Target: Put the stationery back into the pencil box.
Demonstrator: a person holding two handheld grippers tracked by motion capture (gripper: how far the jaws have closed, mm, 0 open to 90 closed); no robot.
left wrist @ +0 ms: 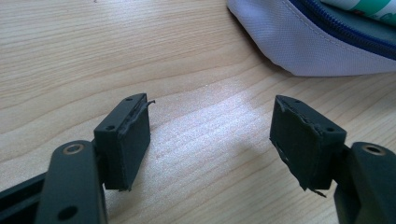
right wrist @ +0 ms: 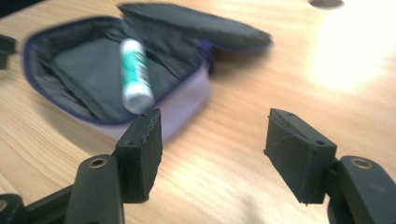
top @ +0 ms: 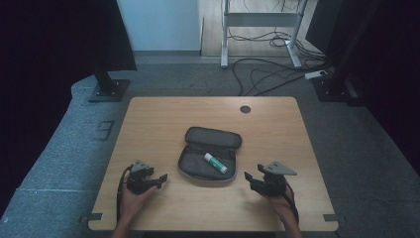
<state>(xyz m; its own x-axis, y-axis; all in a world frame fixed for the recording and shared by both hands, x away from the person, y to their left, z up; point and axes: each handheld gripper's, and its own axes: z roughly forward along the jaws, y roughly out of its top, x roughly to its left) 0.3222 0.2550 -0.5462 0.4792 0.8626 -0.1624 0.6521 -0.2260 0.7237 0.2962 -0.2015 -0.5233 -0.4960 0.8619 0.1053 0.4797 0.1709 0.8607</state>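
Note:
An open zip pouch [top: 210, 151] lies in the middle of the wooden table [top: 163, 119], its lid flipped back. Inside it rests a white and green glue stick [top: 215, 162]. The left gripper [top: 159, 179] sits to the pouch's left, held in a hand, jaws open over bare wood [left wrist: 210, 135]; the pouch's pale outer wall [left wrist: 299, 42] shows at its upper right. To the pouch's right, the right gripper [top: 250, 179] is also open and empty. Its own view looks past the jaws [right wrist: 212, 144] at the pouch [right wrist: 84, 70] and glue stick [right wrist: 135, 77].
A round cable hole [top: 245, 109] is near the table's far edge. Black stand bases [top: 109, 89] and loose cables [top: 277, 74] lie on the grey floor behind the table. A white desk frame [top: 257, 29] stands farther back.

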